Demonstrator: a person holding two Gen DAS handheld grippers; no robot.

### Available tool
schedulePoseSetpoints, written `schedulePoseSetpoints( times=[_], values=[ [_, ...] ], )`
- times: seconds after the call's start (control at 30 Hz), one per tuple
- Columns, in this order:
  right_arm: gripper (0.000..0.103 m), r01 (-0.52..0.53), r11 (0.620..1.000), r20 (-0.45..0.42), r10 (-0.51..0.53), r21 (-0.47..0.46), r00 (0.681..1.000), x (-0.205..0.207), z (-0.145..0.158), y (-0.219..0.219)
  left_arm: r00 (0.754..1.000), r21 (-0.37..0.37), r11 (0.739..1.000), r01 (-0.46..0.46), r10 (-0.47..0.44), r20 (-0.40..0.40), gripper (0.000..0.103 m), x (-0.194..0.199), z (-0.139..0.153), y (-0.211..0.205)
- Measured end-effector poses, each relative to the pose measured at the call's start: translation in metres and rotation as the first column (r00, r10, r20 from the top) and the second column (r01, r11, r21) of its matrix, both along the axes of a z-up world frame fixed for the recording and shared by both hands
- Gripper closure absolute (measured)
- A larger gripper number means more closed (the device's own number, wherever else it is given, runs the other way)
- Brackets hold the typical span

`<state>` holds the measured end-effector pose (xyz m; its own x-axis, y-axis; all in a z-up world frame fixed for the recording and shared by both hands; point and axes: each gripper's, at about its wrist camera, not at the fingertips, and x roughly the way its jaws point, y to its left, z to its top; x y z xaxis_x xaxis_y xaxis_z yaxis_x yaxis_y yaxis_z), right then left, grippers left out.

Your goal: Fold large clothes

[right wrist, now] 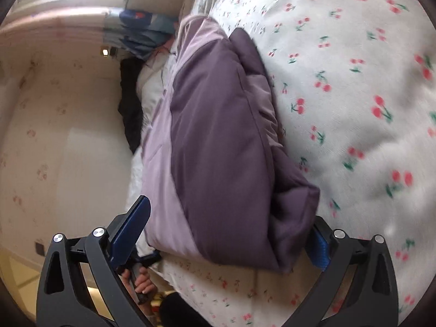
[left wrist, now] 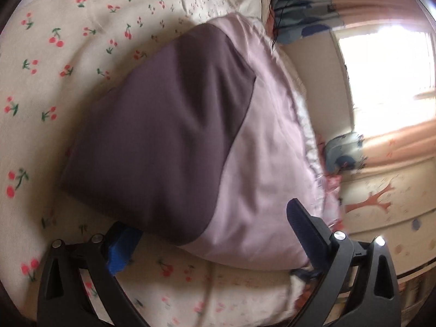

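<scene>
1. The padded two-tone garment, dark plum and pale lilac smooth woven fabric [left wrist: 174,125], lay folded into a thick bundle on the bed's cream cherry-print sheet [left wrist: 54,62], close to the bed's edge with the floor beyond it.
2. My left gripper [left wrist: 207,239] stood with its fingers [left wrist: 302,226] spread wide, one on either side of the bundle's near end; I closed on nothing.
3. My right gripper [right wrist: 226,234] was likewise wide, its blue-padded fingers [right wrist: 133,226] straddling the near corner of the bundle, touching or almost touching the fabric without pinching it.
4. I judged the garment soft, puffy and fairly light, yet bulky. Its smooth shell looked slippery, so stacked layers could slide apart.
5. The dark panel showed stitched seams and a gathered, ruched edge [right wrist: 268,120] along the side facing the middle of the bed; the lilac part lay flatter.
6. I judged a seamed edge or the firm corner the best hold, pinching through all layers, not the slick face.
</scene>
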<state>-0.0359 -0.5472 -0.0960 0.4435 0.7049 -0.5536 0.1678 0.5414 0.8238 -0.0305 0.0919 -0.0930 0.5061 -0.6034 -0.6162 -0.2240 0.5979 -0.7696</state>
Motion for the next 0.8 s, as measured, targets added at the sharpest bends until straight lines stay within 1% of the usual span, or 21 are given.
schedulePoseSetpoints(
  times=[0.03,0.13,0.17,0.2,0.23,0.27,0.3,0.33,0.37,0.4,0.47,0.57,0.67,0.73,0.77,0.8],
  values=[
    [0.006,-0.010,1.000,-0.007,0.010,-0.014,1.000,0.002,-0.002,0.002,1.000,0.011,1.000,-0.023,0.023,-0.009,0.008,-0.002,-0.002,0.001],
    [0.006,-0.017,1.000,-0.009,0.016,-0.014,1.000,0.008,-0.004,0.003,0.996,-0.025,0.996,-0.087,0.087,0.021,0.008,-0.005,0.001,0.006],
    [0.010,-0.017,1.000,0.010,0.017,-0.007,1.000,0.010,0.000,0.004,0.994,-0.038,0.994,-0.104,0.104,0.016,0.008,-0.004,0.001,0.008],
    [0.016,-0.014,1.000,0.027,0.014,-0.008,1.000,0.009,0.002,0.004,0.992,-0.051,0.991,-0.127,0.127,0.009,0.009,-0.002,0.001,0.011],
    [0.035,-0.006,1.000,0.039,0.007,-0.022,0.999,0.009,0.006,0.003,0.989,-0.058,0.987,-0.151,0.151,-0.002,0.011,0.002,0.001,0.010],
    [0.052,0.001,1.000,0.051,0.000,-0.023,0.999,0.009,0.009,0.003,0.987,-0.044,0.986,-0.160,0.160,-0.015,0.020,0.004,0.003,0.009],
    [0.058,0.008,1.000,0.071,-0.007,-0.022,0.997,0.009,0.013,0.001,0.986,-0.028,0.985,-0.168,0.167,-0.029,0.030,0.007,0.006,0.007],
    [0.064,0.006,0.999,0.087,-0.002,-0.038,0.996,0.008,0.019,0.001,0.985,-0.044,0.984,-0.170,0.169,-0.037,0.035,0.009,0.007,0.006],
    [0.067,0.001,0.998,0.106,0.006,-0.066,0.994,0.007,0.026,0.004,0.985,-0.071,0.983,-0.170,0.168,-0.039,0.049,0.008,0.008,0.011],
    [0.068,-0.002,0.997,0.134,0.013,-0.083,0.991,0.006,0.037,0.009,0.987,-0.092,0.983,-0.160,0.157,-0.037,0.060,0.009,0.012,0.012],
    [0.071,-0.005,0.997,0.183,0.019,-0.079,0.983,0.002,0.055,0.016,0.994,-0.114,0.988,-0.109,0.109,-0.005,0.068,0.010,0.029,0.014],
    [0.072,-0.021,0.997,0.241,0.040,-0.079,0.970,-0.009,0.083,0.026,0.998,-0.094,0.996,-0.010,0.016,0.055,0.071,0.007,0.061,0.004],
    [0.073,-0.031,0.997,0.294,0.051,-0.073,0.954,-0.035,0.109,0.029,0.992,-0.091,0.993,0.070,-0.060,0.110,0.071,-0.004,0.088,-0.004],
    [0.073,-0.029,0.998,0.316,0.046,-0.059,0.948,-0.062,0.117,0.027,0.986,-0.102,0.988,0.116,-0.102,0.132,0.071,-0.019,0.097,-0.006],
    [0.073,-0.034,0.997,0.316,0.054,-0.068,0.947,-0.080,0.118,0.026,0.979,-0.094,0.983,0.159,-0.145,0.141,0.071,-0.029,0.100,-0.007],
    [0.072,-0.050,0.996,0.305,0.071,-0.077,0.950,-0.092,0.116,0.027,0.976,-0.090,0.979,0.181,-0.168,0.135,0.068,-0.033,0.098,-0.005]
  ],
)
